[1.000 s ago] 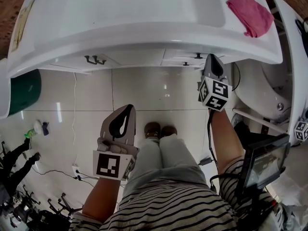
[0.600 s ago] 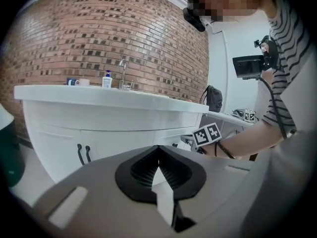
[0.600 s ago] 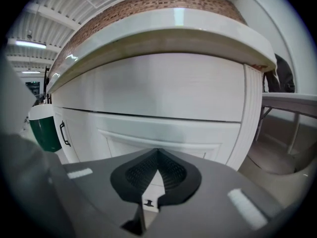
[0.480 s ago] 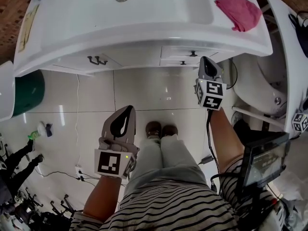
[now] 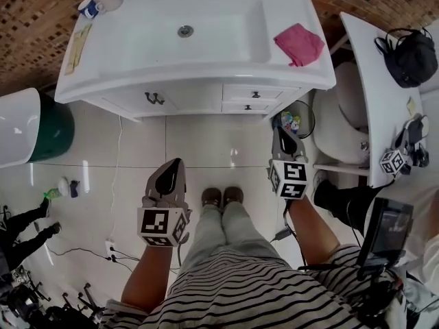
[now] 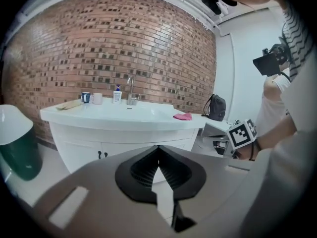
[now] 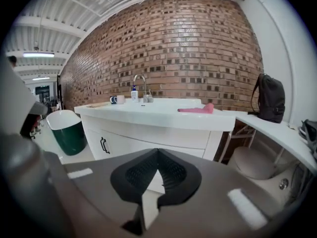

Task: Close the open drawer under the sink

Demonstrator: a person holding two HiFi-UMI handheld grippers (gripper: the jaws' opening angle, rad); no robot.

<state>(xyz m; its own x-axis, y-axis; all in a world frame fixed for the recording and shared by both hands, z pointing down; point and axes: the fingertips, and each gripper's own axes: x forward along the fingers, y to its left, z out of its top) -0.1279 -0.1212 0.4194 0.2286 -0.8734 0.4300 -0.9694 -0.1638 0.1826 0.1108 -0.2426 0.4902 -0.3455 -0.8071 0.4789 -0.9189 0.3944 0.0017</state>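
Observation:
The white sink cabinet (image 5: pixel 192 98) stands at the top of the head view. Its two small drawers (image 5: pixel 255 94) sit at the right of the front, one above the other. Both drawer fronts look flush with the cabinet face. My left gripper (image 5: pixel 171 164) hangs shut over the floor tiles, well short of the cabinet, and holds nothing. My right gripper (image 5: pixel 282 133) is also shut and empty, below and a little right of the drawers, apart from them. The left gripper view shows the left gripper (image 6: pixel 158 148) aimed at the cabinet (image 6: pixel 114 145). In the right gripper view the right gripper (image 7: pixel 157 152) points the same way.
A pink cloth (image 5: pixel 299 44) lies on the sink top. A dark green bin (image 5: pixel 49 130) stands left of the cabinet. At the right are a white round seat (image 5: pixel 337 132), a small basket (image 5: pixel 295 122) and a shelf with a black backpack (image 5: pixel 410 57). The person's shoes (image 5: pixel 223 197) are between the grippers.
The person has drawn back from the sink, so the whole cabinet now shows. The right gripper, which was close under the drawers, is now lower and farther from them. Both stay shut.

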